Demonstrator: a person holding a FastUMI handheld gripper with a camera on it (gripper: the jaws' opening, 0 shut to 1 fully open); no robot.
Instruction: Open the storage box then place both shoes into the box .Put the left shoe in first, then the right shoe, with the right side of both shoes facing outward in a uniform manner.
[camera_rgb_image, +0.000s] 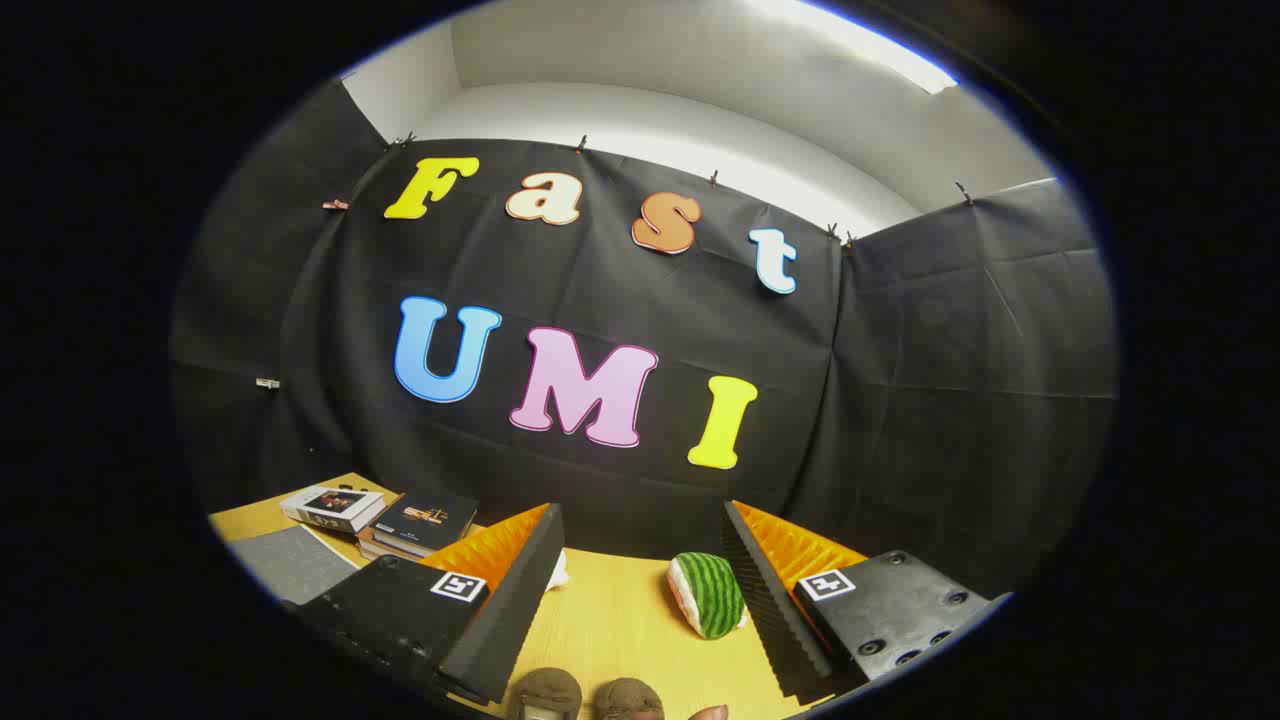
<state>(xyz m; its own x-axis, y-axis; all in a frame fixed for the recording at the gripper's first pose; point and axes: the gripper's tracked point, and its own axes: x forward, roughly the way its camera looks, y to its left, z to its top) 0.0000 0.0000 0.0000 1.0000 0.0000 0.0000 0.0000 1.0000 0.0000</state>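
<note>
My gripper (641, 512) is open and held above a wooden table (610, 620), tilted up toward the booth's back wall. Its fingers (510, 590) have black ribbed pads and orange backs, and they press on nothing. Low in the gap, nearest to me, two brown rounded shapes (545, 692) (628, 698) sit side by side; they look like parts of the two shoes, mostly cut off. A small pinkish tip (711, 712), perhaps a person's finger, shows beside them.
A watermelon-patterned plush (707, 594) lies on the table close to the right finger's inner side. A white object (558, 570) peeks from behind the left finger. Left of the gripper are stacked books (425, 522), a white box-like book (332, 508) and a grey mat (290, 562).
</note>
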